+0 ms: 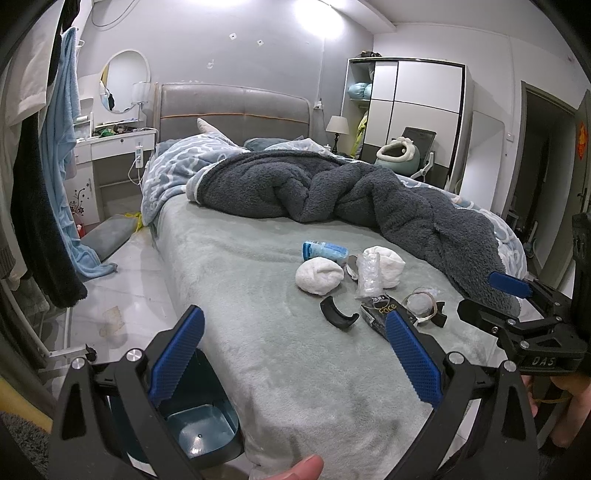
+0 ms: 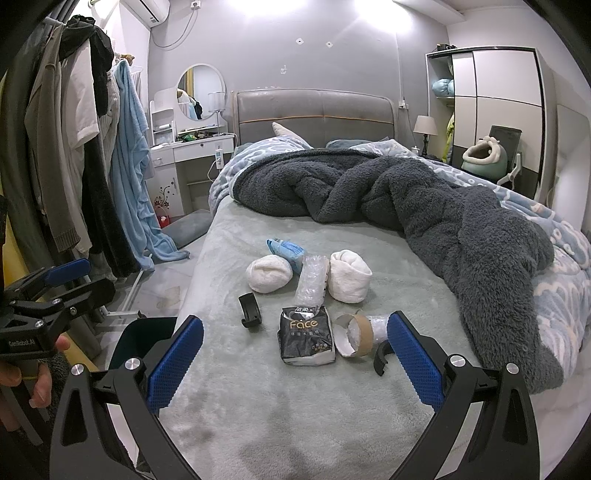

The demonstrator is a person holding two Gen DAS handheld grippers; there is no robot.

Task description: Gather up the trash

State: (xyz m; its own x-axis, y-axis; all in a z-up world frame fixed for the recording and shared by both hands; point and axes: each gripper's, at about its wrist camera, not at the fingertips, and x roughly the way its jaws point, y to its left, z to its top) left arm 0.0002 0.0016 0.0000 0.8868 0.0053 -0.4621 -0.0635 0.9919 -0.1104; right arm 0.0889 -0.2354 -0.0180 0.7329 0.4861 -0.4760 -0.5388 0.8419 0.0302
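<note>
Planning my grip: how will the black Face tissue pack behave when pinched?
The Face tissue pack looks crumpled and part-empty, so probably light and squashy. Its glossy wrapper may slip. The cardboard tape ring lies against it and might get nudged.

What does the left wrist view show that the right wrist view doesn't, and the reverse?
Left wrist only: the inside of the teal bin beside the bed, a doorway at right. Right wrist only: the wall air conditioner, all of the tissue pack, the cardboard tape roll. Both: two white bundles, crumpled clear plastic, dark blanket, both grippers open, left gripper, right gripper.
</note>
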